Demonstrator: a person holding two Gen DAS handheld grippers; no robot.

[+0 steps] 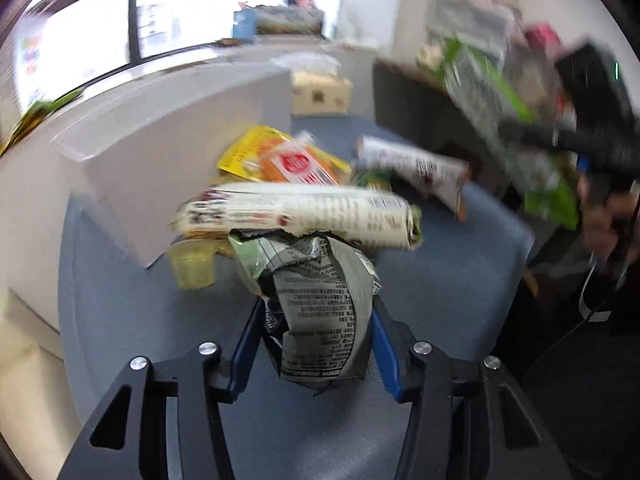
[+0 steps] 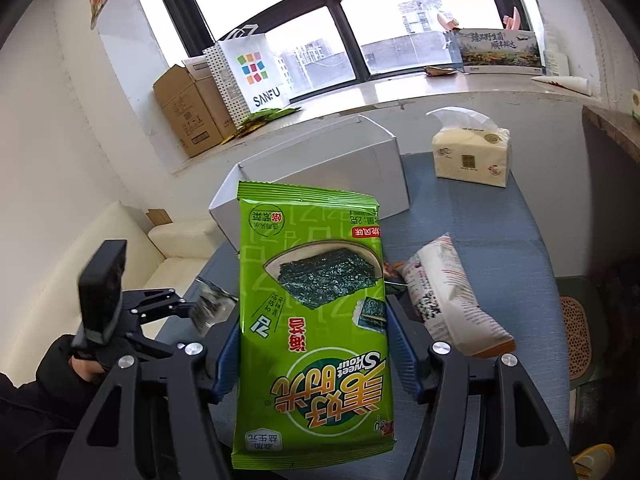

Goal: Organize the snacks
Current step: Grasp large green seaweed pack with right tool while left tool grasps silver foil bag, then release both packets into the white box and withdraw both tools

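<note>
Right wrist view: my right gripper (image 2: 316, 354) pinches the flat green foil seaweed packet (image 2: 312, 320).
My left gripper (image 1: 316, 344) clamps the crumpled grey printed wrapper (image 1: 320, 312); next, carry both over the open white cardboard box (image 2: 320, 164).

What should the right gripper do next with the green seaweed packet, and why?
Probably carry it over the open white box and let go. The right gripper holds the green seaweed packet upright above the blue table, the box lies just beyond it, and the left gripper already grips another packet.
</note>
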